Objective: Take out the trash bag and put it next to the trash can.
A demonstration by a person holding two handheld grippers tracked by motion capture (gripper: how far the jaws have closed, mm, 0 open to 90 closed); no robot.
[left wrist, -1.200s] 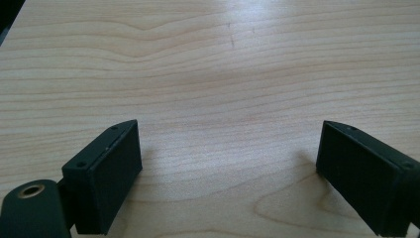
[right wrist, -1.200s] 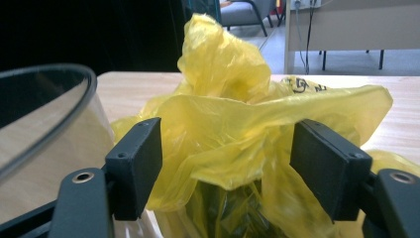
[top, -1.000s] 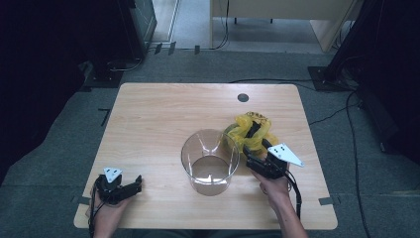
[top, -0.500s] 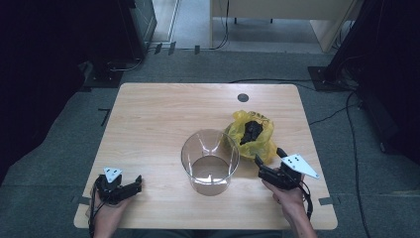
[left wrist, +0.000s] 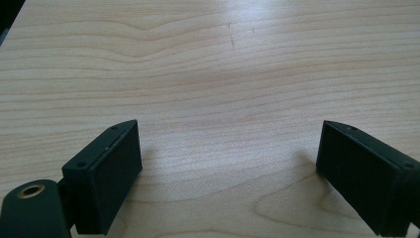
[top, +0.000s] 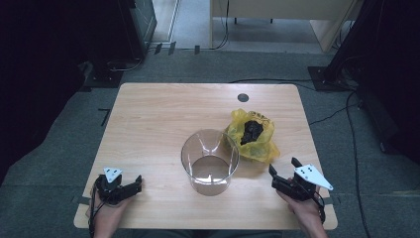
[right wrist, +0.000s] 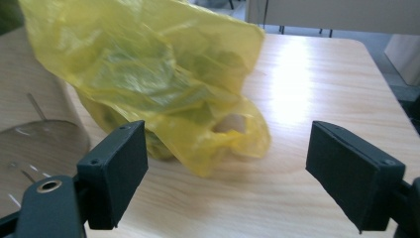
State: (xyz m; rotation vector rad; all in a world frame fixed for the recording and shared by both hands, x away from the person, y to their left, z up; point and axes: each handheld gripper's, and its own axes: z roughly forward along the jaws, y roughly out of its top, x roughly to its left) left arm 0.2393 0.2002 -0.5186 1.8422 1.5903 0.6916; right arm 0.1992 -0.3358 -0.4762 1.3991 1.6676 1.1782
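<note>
On the desk (top: pixel 148 124), a yellow bag (top: pixel 252 136) touches a clear tub (top: pixel 210 161). The right gripper (top: pixel 282 171), jaws just opened and empty, sits near the bag. The left gripper (top: pixel 137 182) is spread over bare wood.

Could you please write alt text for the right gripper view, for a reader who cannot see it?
A crumpled yellow plastic bag lies on the wooden table, just beyond the right gripper, whose two black fingers stand wide apart with nothing between them. The side of a clear container shows at the left edge.
</note>
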